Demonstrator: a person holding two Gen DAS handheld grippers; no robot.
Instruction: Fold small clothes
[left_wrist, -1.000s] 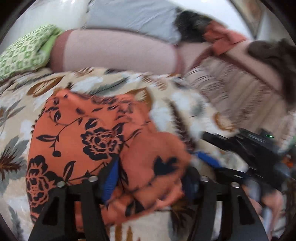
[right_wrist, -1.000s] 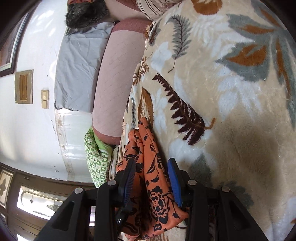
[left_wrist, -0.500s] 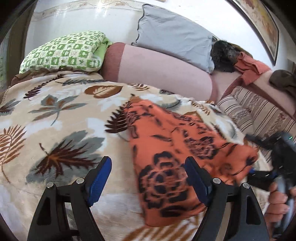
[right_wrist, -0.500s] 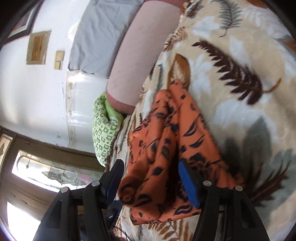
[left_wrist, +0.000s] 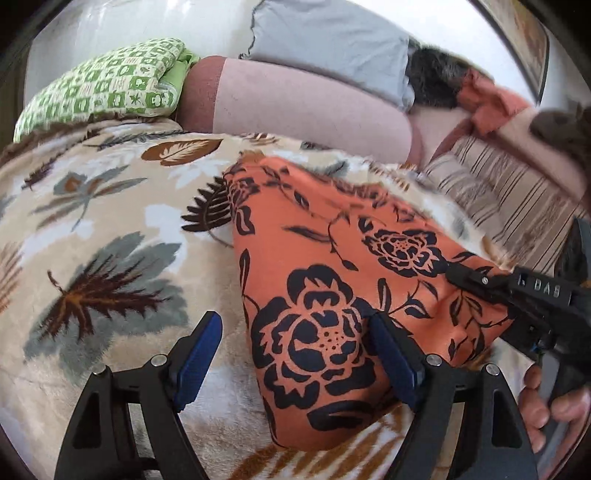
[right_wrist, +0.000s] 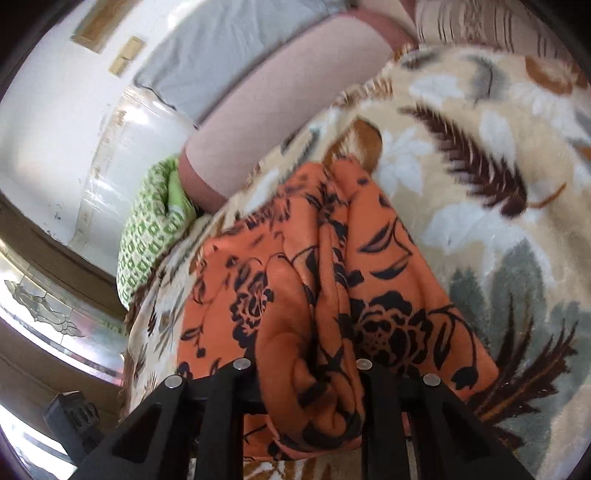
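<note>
The left gripper (left_wrist: 295, 350) is spread wide, holding nothing. Its right finger rests on the orange flower cloth (left_wrist: 332, 295). The right gripper (right_wrist: 310, 373) pinches a bunched fold of the cloth. The cloth looks partly folded; more folds seem left. Behind lies the leaf blanket (left_wrist: 110, 221).

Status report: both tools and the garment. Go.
Left tool open, holding nothing, its right finger on the orange floral garment. Right tool has garment bunched between its fingers; closure not visible. Garment lies on leaf-print blanket. Nothing in the way.
</note>
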